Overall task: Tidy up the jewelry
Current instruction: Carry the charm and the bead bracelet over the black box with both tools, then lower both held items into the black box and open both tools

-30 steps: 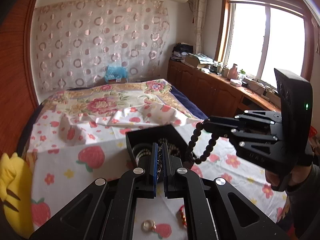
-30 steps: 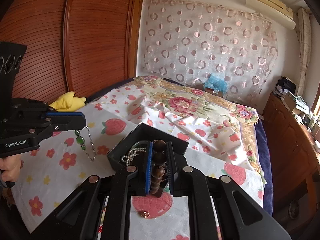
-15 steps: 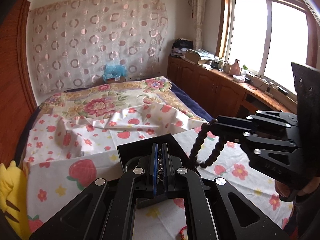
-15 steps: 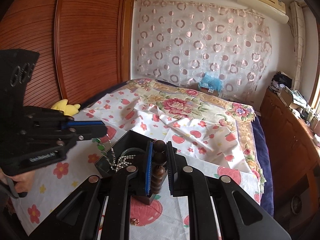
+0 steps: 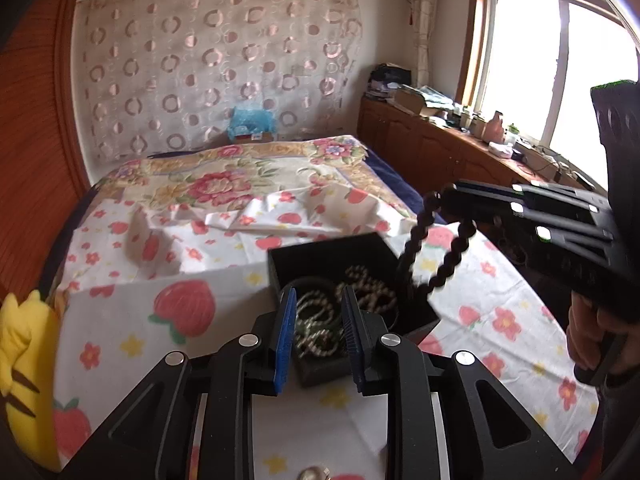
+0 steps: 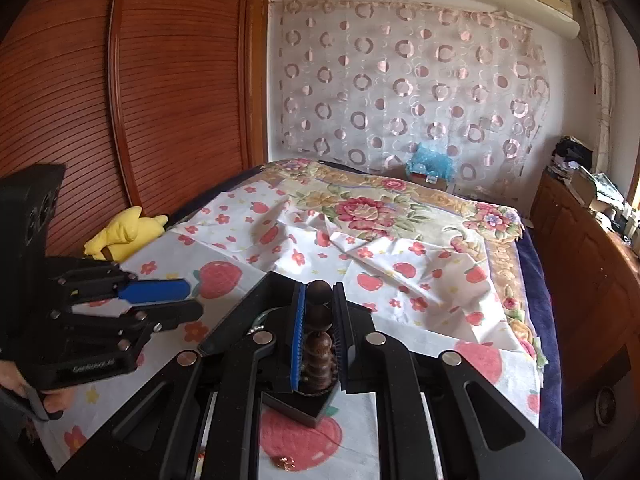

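Left view: my left hand-held gripper (image 5: pixel 318 330) has dropped over the black box (image 5: pixel 352 280); jaws opening, chain (image 5: pixel 320 332) now lying in the box, nothing gripped. Right view: right hand-held gripper (image 6: pixel 318 340) pinches the dark bead bracelet (image 6: pixel 318 332) above the box. Bracelet and a ring (image 6: pixel 285 461) on the bed remain.

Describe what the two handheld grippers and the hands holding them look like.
Both are matte black angular linkage frames with silver round bolt heads. The left gripper has ribbed blue pads on its fingers; the right gripper shows a blue pad on one finger and a dark one on the other. Seen from the right wrist, the left body carries small white lettering. A dark sleeve covers the right hand's wrist. No cables show.
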`<state>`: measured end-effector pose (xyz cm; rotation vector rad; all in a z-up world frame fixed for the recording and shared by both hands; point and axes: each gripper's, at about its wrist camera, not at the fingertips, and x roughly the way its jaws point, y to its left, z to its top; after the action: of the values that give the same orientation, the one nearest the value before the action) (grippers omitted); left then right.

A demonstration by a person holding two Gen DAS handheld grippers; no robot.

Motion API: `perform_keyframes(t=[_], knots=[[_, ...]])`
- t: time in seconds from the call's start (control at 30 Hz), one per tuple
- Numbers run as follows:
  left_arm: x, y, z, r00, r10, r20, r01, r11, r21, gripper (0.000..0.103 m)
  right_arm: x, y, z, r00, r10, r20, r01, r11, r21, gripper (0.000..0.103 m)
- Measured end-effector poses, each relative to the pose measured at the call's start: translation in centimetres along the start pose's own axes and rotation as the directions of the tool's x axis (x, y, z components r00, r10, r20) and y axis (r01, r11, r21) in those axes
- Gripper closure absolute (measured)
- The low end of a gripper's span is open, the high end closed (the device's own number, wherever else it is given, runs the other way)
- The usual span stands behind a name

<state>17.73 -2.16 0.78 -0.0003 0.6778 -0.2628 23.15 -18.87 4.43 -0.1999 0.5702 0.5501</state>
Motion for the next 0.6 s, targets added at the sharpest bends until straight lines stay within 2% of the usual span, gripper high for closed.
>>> perform_keyframes(t=[0.3, 0.6], knots=[[-1.4, 1.9, -3.1, 0.999, 0.032, -0.015, -0.032, 0.999, -0.013, 0.077, 2.5, 2.1, 0.4, 1.0, 0.008, -0.028, -0.008, 1.0, -0.016, 0.088], [-2.6, 1.8, -3.7, 0.999, 0.042, 0.003, -0.042, 0.999, 0.004, 0.076, 3.7, 2.3, 0.9, 0.999, 0.019, -0.038, -0.019, 1.0, 0.007, 0.088]])
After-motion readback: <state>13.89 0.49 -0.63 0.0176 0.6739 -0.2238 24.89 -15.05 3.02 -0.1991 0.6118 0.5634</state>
